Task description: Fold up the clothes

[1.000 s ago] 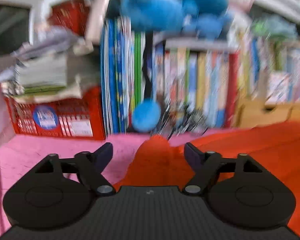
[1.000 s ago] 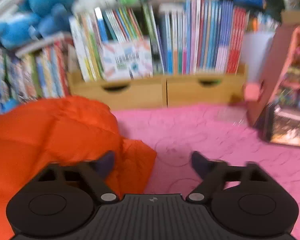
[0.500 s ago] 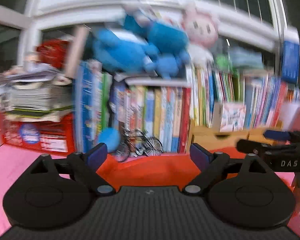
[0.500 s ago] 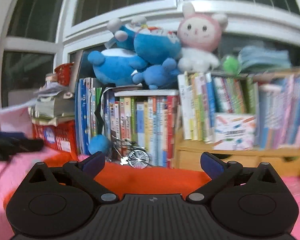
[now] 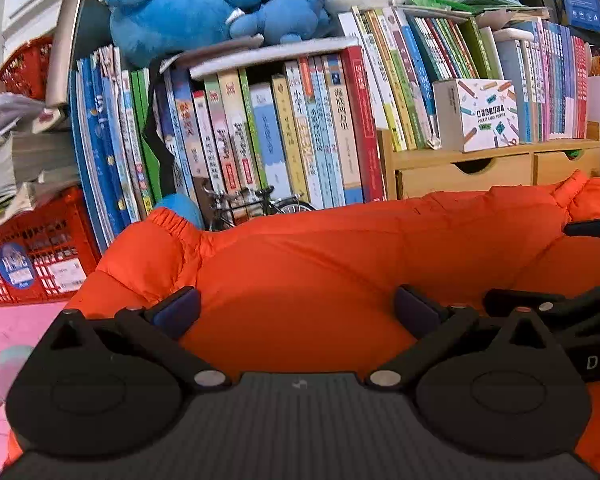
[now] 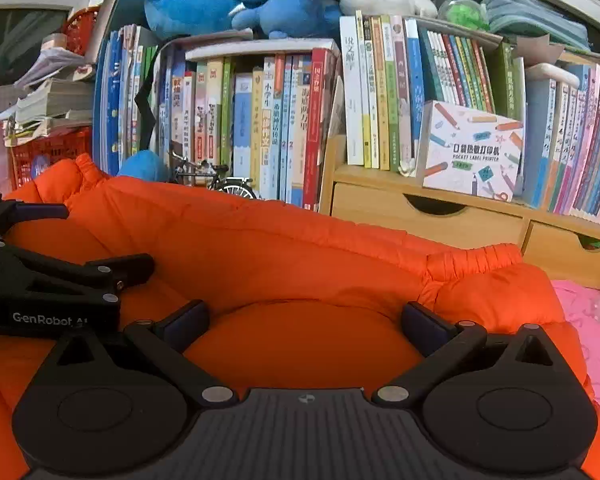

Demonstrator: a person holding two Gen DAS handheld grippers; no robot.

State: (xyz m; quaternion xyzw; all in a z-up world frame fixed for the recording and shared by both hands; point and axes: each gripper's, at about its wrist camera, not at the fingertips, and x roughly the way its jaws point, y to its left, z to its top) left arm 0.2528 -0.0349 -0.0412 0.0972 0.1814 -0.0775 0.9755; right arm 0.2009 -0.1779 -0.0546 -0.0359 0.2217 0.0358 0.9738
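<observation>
An orange puffer jacket [image 5: 340,256] lies bunched on the pink surface and fills the lower half of both wrist views, also as the jacket [image 6: 284,248]. My left gripper [image 5: 296,310] is open, its fingers wide apart over the padded cloth, an elastic cuff [image 5: 172,220] up to its left. My right gripper [image 6: 306,318] is open too, low over the jacket, with another elastic cuff [image 6: 472,262] just beyond its right finger. Each gripper shows in the other's view: the right one at the right edge [image 5: 572,304], the left one at the left edge [image 6: 60,280]. Neither holds any cloth.
Close behind the jacket stands a row of upright books [image 5: 284,128] with blue plush toys [image 5: 204,4] on top, a small model bicycle [image 6: 212,178], a wooden drawer unit [image 6: 440,216] and a red crate [image 5: 28,256]. Pink table surface [image 6: 596,320] shows at both sides.
Both grippers have swung from pointing up at the shelves to down low over the jacket, side by side. The jacket now lies spread across both views. Both stay open.
</observation>
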